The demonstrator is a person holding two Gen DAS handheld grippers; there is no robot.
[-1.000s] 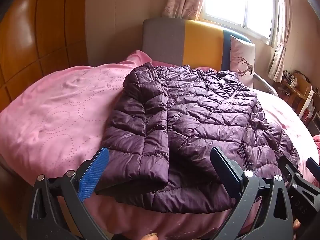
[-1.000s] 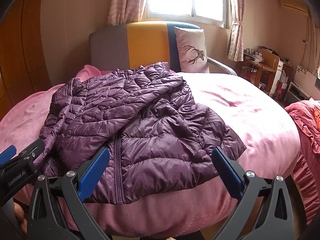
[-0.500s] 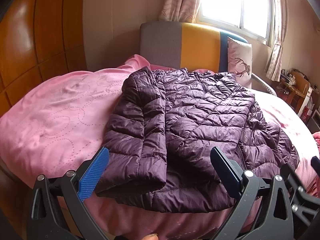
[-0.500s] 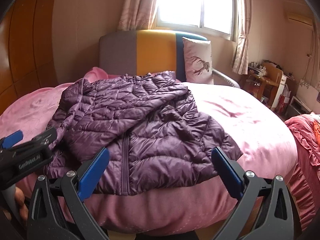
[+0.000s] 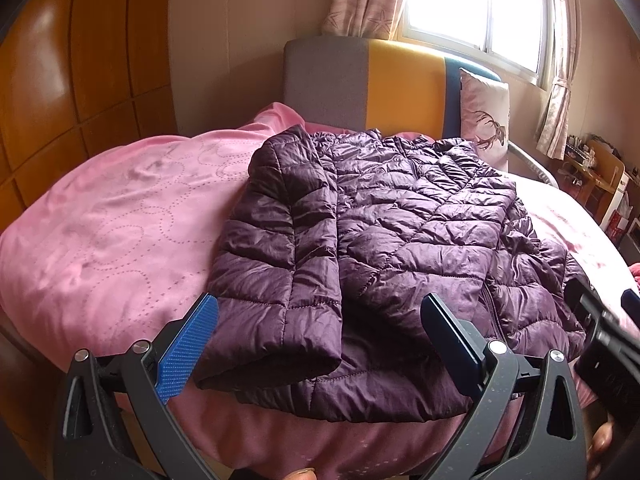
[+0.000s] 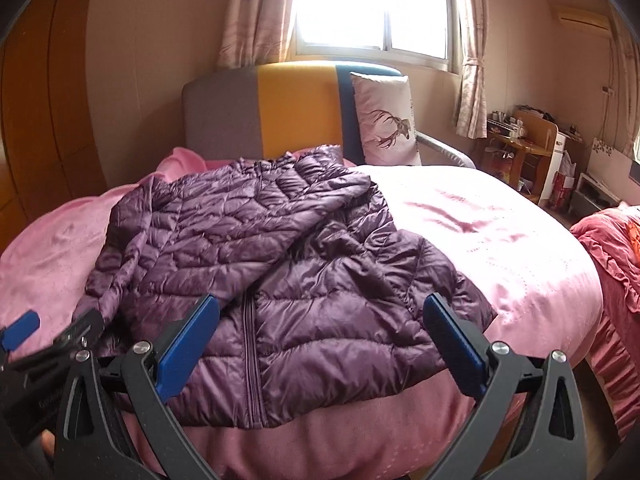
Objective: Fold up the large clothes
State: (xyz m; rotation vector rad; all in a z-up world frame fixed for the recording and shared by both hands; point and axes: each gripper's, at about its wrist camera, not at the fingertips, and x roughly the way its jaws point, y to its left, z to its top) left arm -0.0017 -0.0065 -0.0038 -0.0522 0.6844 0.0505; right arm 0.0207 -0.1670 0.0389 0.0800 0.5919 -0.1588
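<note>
While both claws gape empty, only the right view shows the jacket (image 6: 280,280) zipper (image 6: 251,356)

Left claw (image 5: 320,334): two dark grey, faintly speckled plastic arms with triangular cut-outs, silver round screw heads at the pivots. Ribbed bright-blue pad (image 5: 188,350) on one finger, navy-looking pad on the other, shaded. Right claw (image 6: 322,334): same build, black frame, blue pads (image 6: 188,346), silver screws. Pale lettering on a black side body at lower left, too blurred to read. Fingertip barely visible at bottom edge.
</note>
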